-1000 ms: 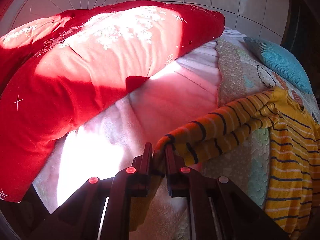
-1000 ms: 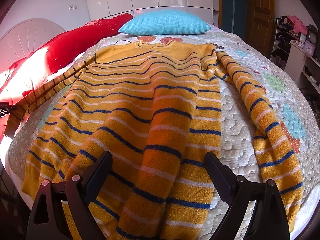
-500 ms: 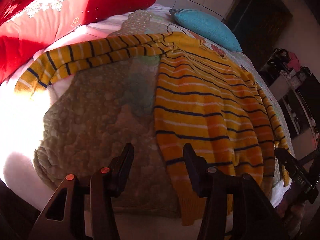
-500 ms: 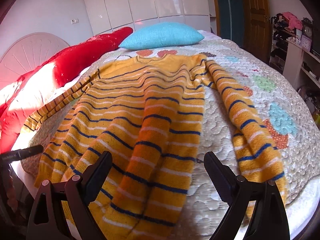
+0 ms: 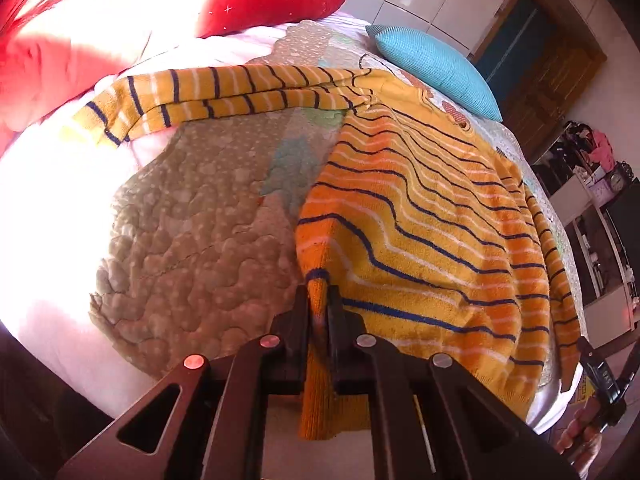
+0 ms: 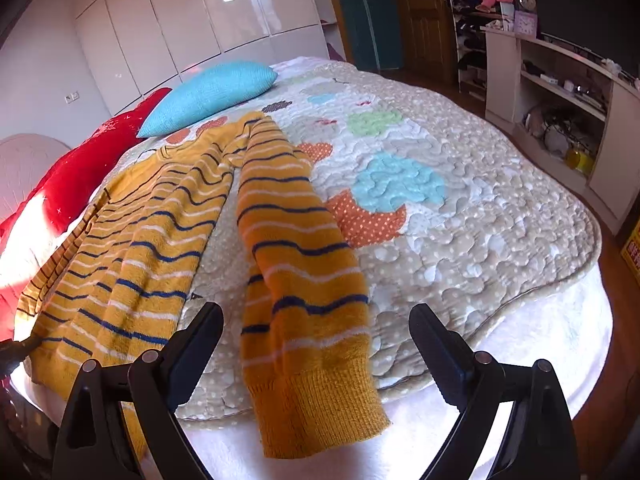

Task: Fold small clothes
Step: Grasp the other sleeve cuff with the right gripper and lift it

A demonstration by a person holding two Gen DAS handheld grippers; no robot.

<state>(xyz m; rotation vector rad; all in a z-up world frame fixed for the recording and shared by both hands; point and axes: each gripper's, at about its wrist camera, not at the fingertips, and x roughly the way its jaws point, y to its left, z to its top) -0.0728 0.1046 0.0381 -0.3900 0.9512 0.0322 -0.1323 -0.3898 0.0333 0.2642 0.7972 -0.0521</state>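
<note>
Pinching the near left hem corner of the yellow knitted sweater with navy and white stripes [image 5: 420, 208], the left gripper [image 5: 318, 300] is clamped on the fabric. The sweater lies spread on the quilted bed cover [image 6: 460, 240]. The right gripper [image 6: 316, 340], jaws wide and empty, hovers over the near right sleeve cuff [image 6: 316, 412]; closing on that cuff seems to be the next move.

A yellow sweater [image 5: 420, 216] with navy and white stripes is spread flat; its hem corner is pinched in the left claw [image 5: 319, 300], one sleeve [image 6: 304, 280] lies between the right claw's [image 6: 316, 336] spread fingers.
</note>
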